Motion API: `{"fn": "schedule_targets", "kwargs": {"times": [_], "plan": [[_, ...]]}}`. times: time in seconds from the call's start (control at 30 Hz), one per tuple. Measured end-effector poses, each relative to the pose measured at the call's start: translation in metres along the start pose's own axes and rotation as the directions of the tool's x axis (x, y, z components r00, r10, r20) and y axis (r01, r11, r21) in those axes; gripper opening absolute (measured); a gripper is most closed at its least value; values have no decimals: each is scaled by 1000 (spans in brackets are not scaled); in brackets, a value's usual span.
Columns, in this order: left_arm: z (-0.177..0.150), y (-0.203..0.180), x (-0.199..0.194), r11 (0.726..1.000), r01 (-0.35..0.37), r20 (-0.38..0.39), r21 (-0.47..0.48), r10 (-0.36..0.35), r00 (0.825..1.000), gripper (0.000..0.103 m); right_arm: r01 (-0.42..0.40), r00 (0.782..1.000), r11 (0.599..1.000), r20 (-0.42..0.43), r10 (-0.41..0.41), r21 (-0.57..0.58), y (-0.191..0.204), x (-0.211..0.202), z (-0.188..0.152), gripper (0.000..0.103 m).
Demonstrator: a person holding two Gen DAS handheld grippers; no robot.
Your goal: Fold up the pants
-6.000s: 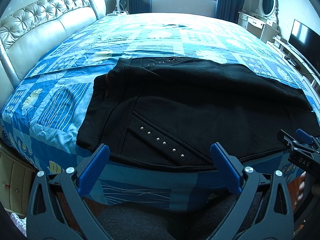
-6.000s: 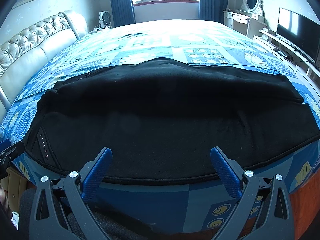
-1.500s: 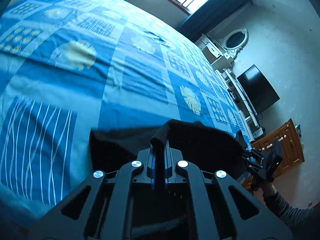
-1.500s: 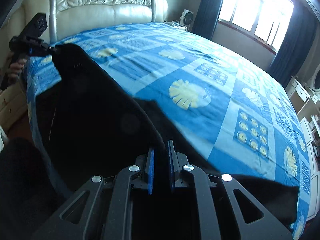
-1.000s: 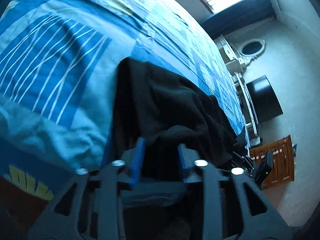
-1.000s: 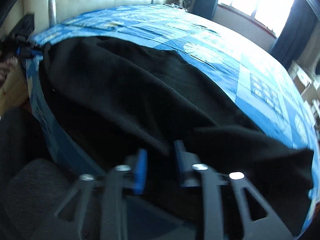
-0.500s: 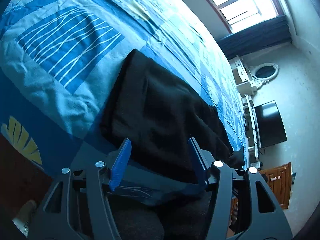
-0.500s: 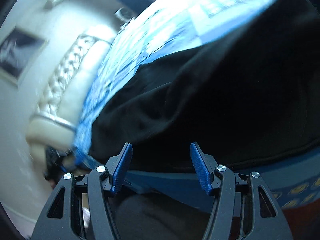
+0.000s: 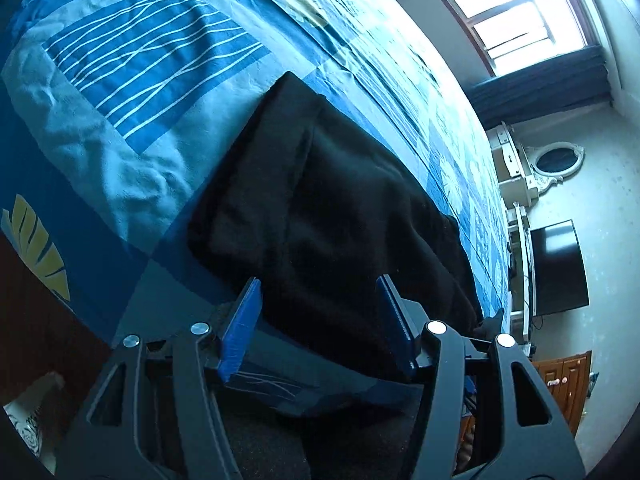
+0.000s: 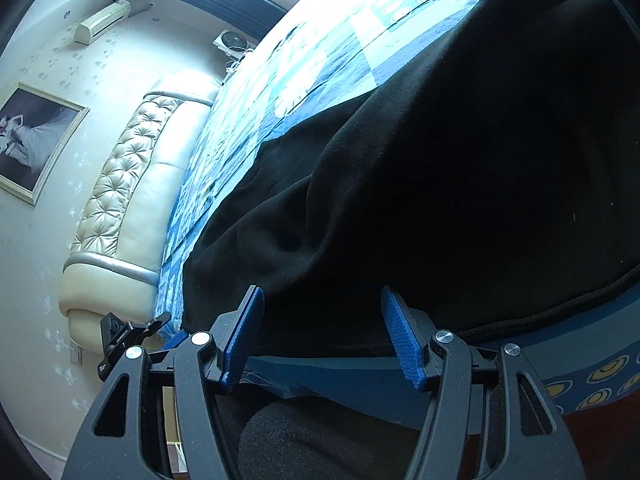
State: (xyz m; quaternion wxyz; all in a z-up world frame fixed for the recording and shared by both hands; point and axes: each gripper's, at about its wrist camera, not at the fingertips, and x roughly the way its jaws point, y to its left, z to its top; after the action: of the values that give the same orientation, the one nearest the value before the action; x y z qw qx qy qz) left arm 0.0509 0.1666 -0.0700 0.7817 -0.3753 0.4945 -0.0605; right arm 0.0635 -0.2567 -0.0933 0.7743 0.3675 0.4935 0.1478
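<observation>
black pants lie folded along the near edge of the bed, long axis running side to side along that edge. left tool, jaws apart and empty, points down at one end of the pants, the cloth just ahead of its tips. right tool, likewise apart and gripping nothing, faces the other end. each hand is nearest its own end; judged, the next fold would carry one end along the long axis toward the other.
</observation>
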Motion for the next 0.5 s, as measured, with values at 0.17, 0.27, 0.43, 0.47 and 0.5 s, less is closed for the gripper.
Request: {"fn": "schedule_targets", "kwargs": {"times": [0.17,0.27,0.43,0.47,0.5], "plan": [[-9,3,0,999,12,7,-51,-12,1000,57,-3,1000,1000,-1,3,-3,-2,0,0,61],[-9,4,1,998,10,22,-63,-9,1000,57,-3,1000,1000,0,3,-1,-2,1,0,61],[-13,13,5,993,12,32,-121,-8,999,57,-6,1000,1000,2,6,2,-2,-1,0,62],[-13,13,5,992,8,35,-122,-4,999,57,-8,1000,1000,2,8,6,-2,-1,0,62],[-13,13,4,992,5,39,-125,0,999,57,-9,1000,1000,2,9,8,-2,-1,0,62]]}}
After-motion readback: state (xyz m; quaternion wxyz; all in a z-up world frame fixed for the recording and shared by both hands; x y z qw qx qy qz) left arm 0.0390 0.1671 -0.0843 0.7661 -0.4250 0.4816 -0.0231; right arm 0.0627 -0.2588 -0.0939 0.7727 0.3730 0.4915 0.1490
